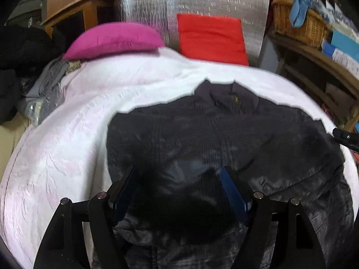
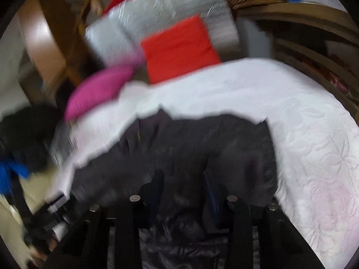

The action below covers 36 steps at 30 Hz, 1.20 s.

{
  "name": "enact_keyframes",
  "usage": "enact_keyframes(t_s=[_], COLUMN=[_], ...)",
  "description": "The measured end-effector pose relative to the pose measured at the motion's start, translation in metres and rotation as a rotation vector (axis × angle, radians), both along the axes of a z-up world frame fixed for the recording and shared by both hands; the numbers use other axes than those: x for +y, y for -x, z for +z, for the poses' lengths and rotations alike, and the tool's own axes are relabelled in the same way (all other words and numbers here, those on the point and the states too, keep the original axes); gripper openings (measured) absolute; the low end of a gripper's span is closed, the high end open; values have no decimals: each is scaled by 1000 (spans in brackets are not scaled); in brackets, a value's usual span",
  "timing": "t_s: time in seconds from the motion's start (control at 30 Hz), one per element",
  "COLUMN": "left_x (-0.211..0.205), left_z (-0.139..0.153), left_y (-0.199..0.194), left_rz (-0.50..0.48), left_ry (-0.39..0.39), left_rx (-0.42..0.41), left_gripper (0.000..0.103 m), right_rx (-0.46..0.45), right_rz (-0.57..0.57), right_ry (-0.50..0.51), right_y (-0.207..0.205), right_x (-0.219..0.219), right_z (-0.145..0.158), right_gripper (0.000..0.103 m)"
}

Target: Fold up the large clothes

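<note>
The left gripper (image 1: 179, 188) hangs tilted down over the near part of the dark jacket (image 1: 224, 134), its jaws spread wide with nothing pinched between them; the cloth simply lies below and ahead of the gap. The right gripper (image 2: 182, 186) stands partly open, narrower than the left, and its view is blurred, so I cannot tell for sure whether its pads touch the fabric, though no fold looks caught between them. From either gripper the jacket runs straight ahead: hem end nearest, under the fingers, collar (image 1: 226, 94) at the far end. So its long axis lies along the line each gripper points, and it is spread on the white bedspread (image 1: 67, 134). From the left gripper, the garment's left edge sits just ahead and to the left, with bare bedspread beyond it. From the right gripper, the right edge and what looks like a folded-in sleeve (image 2: 258, 157) lie ahead and to the right. The right gripper's tip shows at the far right border of the left view, near that side of the jacket. Each hand looks closest to its own side, so I judge the next fold would turn on taking a side edge or the near hem. Beyond the collar a pink pillow (image 1: 116, 39) and a red cushion (image 1: 211, 35) sit well apart from the work.
</note>
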<state>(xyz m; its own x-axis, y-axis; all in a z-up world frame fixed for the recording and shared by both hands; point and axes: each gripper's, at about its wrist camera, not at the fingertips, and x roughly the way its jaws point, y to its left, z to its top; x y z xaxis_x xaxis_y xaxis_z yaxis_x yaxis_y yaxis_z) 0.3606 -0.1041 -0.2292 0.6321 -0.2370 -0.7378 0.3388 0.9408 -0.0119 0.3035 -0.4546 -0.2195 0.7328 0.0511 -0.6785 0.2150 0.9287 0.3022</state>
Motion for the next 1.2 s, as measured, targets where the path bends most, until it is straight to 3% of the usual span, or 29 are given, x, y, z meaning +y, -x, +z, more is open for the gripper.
enact_keyframes(t_s=[0.17, 0.27, 0.4, 0.5, 0.6, 0.8, 1.03, 1.2], left_x=[-10, -10, -1, -3, -6, -11, -11, -14], left_z=[-19, -17, -2, 4, -2, -14, -16, -18], left_y=[-2, 1, 6, 7, 2, -2, 1, 1], left_rz=[-5, -11, -11, 11, 28, 38, 41, 42], left_ry=[-67, -82, 7, -13, -34, -73, -84, -101], left_rx=[39, 26, 11, -26, -16, 5, -5, -14], left_gripper=[77, 78, 78, 78, 78, 78, 78, 78], right_rx=[189, 179, 112, 61, 42, 150, 41, 63], right_rz=[31, 36, 37, 49, 69, 81, 84, 82], right_ry=[-11, -16, -95, -99, -100, -67, -67, -61], right_y=[-15, -14, -5, -6, -12, -28, -30, -47], right_x=[9, 9, 4, 11, 18, 31, 33, 36], right_z=[-36, -35, -22, -15, -12, -34, -20, -30], right_gripper=[39, 40, 40, 63, 63, 63, 63, 63])
